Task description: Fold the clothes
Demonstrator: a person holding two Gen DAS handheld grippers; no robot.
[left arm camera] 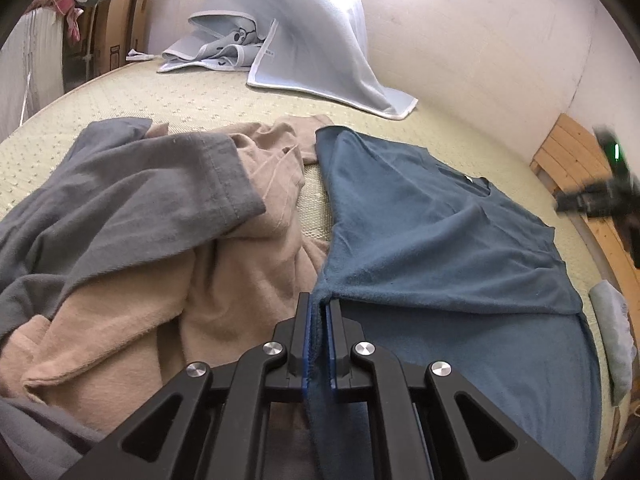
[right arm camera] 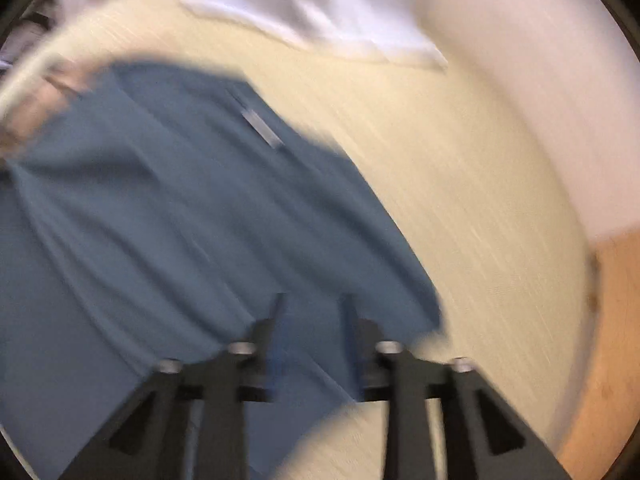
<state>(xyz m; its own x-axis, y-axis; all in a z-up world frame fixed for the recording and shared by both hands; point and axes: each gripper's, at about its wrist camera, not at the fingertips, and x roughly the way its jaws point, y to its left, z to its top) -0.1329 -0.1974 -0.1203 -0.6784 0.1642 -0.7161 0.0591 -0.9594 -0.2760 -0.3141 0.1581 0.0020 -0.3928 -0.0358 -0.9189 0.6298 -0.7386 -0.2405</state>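
Left wrist view: the left gripper pinches the blue shirt's edge on the mat; its white neck label is unreadable. Right gripper, jaws parted and empty, hangs blurred above that shirt.

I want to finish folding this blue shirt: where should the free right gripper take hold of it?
Probably the blue shirt's loose right edge near the sleeve, coming from the bare mat side; the left gripper already pinches the opposite edge, and the right gripper is open.
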